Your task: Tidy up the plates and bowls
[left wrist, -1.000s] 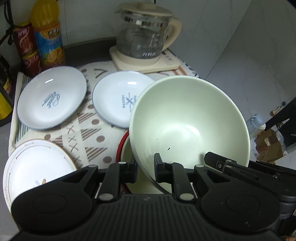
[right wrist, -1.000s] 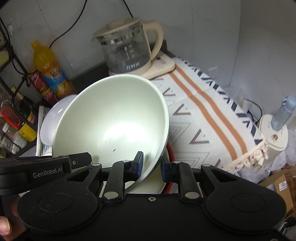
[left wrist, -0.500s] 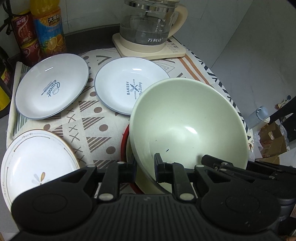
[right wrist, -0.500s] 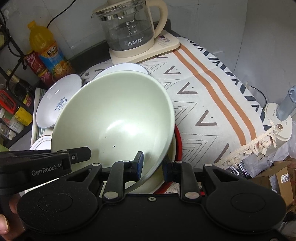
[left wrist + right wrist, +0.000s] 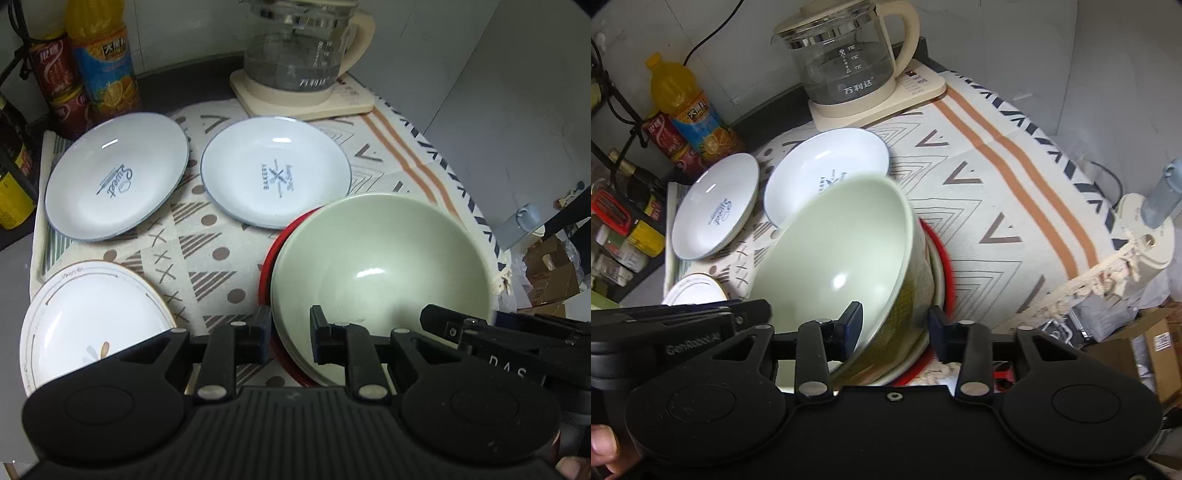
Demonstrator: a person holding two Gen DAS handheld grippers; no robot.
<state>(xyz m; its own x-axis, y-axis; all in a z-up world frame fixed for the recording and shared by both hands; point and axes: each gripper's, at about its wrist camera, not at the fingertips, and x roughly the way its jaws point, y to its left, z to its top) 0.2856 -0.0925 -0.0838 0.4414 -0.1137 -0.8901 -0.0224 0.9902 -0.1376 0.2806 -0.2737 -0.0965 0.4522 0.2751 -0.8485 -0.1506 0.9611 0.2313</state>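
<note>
The left gripper (image 5: 287,334) straddles the near rim of a pale green bowl (image 5: 380,280), which sits nested in a red-rimmed bowl (image 5: 266,266) on the patterned cloth (image 5: 207,236). Two blue-rimmed plates (one printed "Sweet" (image 5: 116,175), one "BAKERY" (image 5: 275,177)) lie behind; a gold-rimmed plate (image 5: 92,325) lies left. The right gripper (image 5: 517,339) intrudes at lower right.

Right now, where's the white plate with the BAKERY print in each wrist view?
Left wrist: the white BAKERY plate lies upper centre, just beyond the pale green bowl.
Right wrist: it lies upper centre-left, its near edge hidden behind that bowl.
Shared landmark: the glass kettle on its cream base, beyond the plate in both.
</note>
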